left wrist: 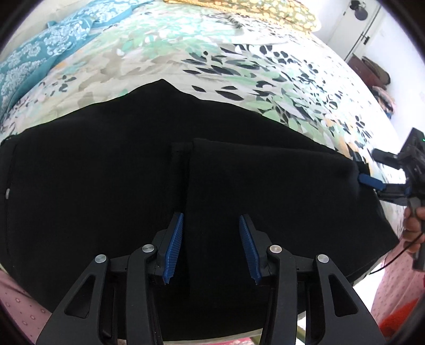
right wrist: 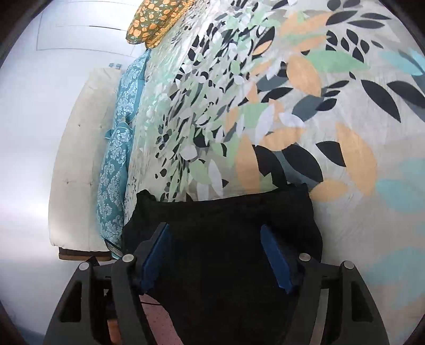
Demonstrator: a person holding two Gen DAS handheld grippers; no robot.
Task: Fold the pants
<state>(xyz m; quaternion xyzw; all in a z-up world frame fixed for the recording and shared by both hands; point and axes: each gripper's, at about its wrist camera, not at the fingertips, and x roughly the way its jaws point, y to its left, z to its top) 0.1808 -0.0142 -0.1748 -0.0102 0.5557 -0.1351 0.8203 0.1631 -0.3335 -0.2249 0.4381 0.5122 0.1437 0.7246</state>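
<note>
We're hovering the left gripper [left wrist: 211, 246] half-open over the pants [left wrist: 106, 199], gripping nothing; the right gripper [right wrist: 216, 254] is spreading wider, also empty, ready for the fold.

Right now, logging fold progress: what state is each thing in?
black pants: flat on the bed, one end folded over on top
left gripper: open over the pants, holding nothing
right gripper: open, at the pants' fold
orange-print pillow: lying at the far end of the bed

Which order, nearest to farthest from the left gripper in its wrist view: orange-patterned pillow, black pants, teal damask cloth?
From the left gripper:
1. Black pants, directly beneath the fingers.
2. Teal damask cloth, upper left.
3. Orange-patterned pillow, top, far edge.
</note>
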